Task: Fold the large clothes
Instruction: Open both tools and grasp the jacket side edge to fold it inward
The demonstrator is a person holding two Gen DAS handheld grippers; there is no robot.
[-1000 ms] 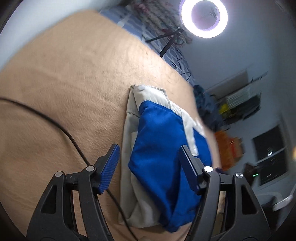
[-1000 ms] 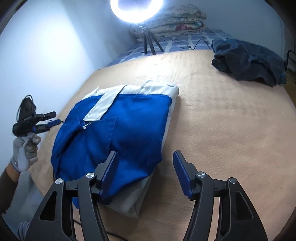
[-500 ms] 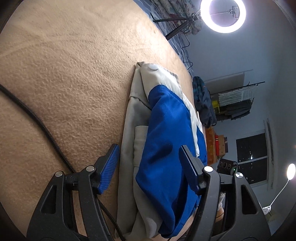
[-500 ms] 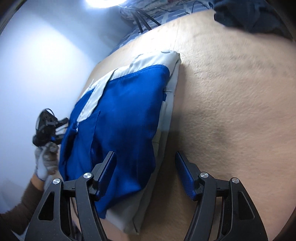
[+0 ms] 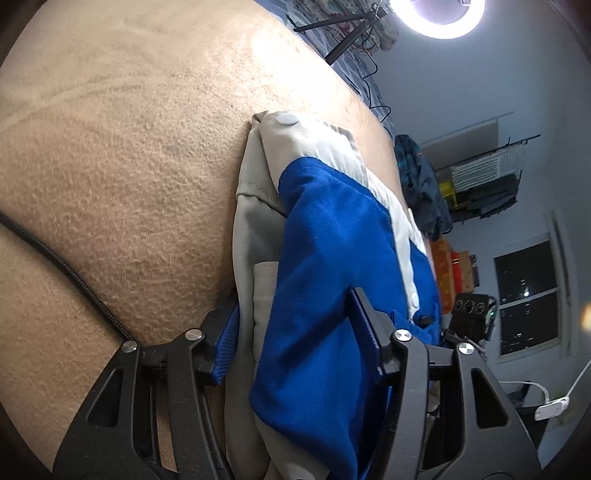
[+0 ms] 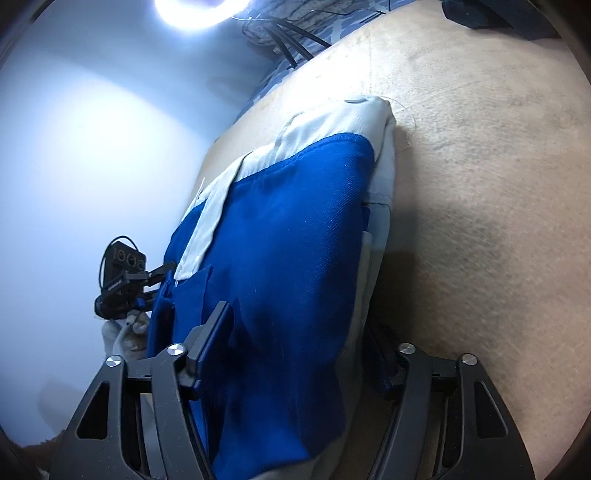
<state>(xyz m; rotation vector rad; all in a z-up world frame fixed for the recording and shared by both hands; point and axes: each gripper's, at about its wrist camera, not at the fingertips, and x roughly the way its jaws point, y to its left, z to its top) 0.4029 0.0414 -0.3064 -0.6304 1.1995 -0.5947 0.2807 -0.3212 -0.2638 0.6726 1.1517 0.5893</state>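
Soft, limp blue-and-grey folded cloth garment (image 5: 332,280), lying on the tan blanket (image 5: 122,155), was straddled at its near corners by closing left gripper (image 5: 295,343) and right gripper (image 6: 299,350), judged light.

The folded jacket (image 5: 332,258) lies on the bed (image 5: 129,166). The left claw (image 5: 295,343) has one finger on each side of the jacket's near end. The right claw (image 6: 295,350) does the same at the other corner. A cable (image 5: 62,266) lies left of the jacket. A lamp (image 5: 439,18) stands behind the bed.
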